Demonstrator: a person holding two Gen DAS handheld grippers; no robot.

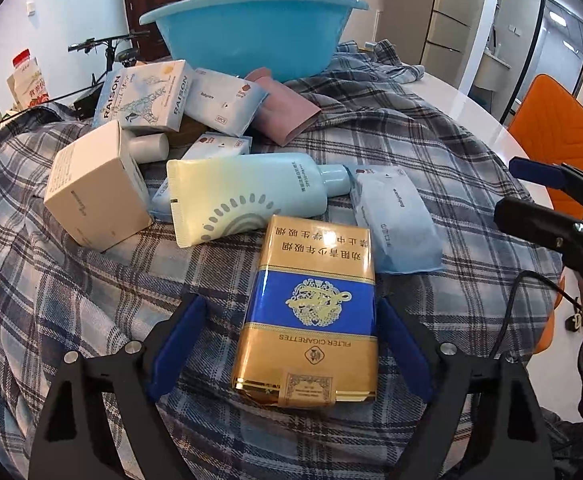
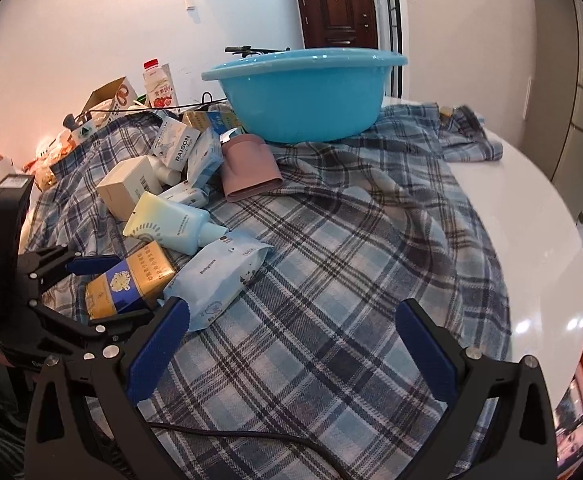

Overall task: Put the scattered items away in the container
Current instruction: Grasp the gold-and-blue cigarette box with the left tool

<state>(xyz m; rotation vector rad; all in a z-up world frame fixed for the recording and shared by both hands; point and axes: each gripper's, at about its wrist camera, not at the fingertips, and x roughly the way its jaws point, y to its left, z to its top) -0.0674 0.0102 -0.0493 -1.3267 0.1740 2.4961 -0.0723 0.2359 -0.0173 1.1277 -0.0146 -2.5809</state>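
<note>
Our left claw (image 1: pixel 287 344) stands spread astride the cigarette pack (image 1: pixel 311 312), not yet pinching; light, stiff, glossy; we'd squeeze its long sides

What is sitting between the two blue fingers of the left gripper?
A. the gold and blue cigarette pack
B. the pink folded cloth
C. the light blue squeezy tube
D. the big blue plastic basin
A: the gold and blue cigarette pack lies on the checked cloth between the blue fingers of the left gripper, which have not closed on it.
</note>
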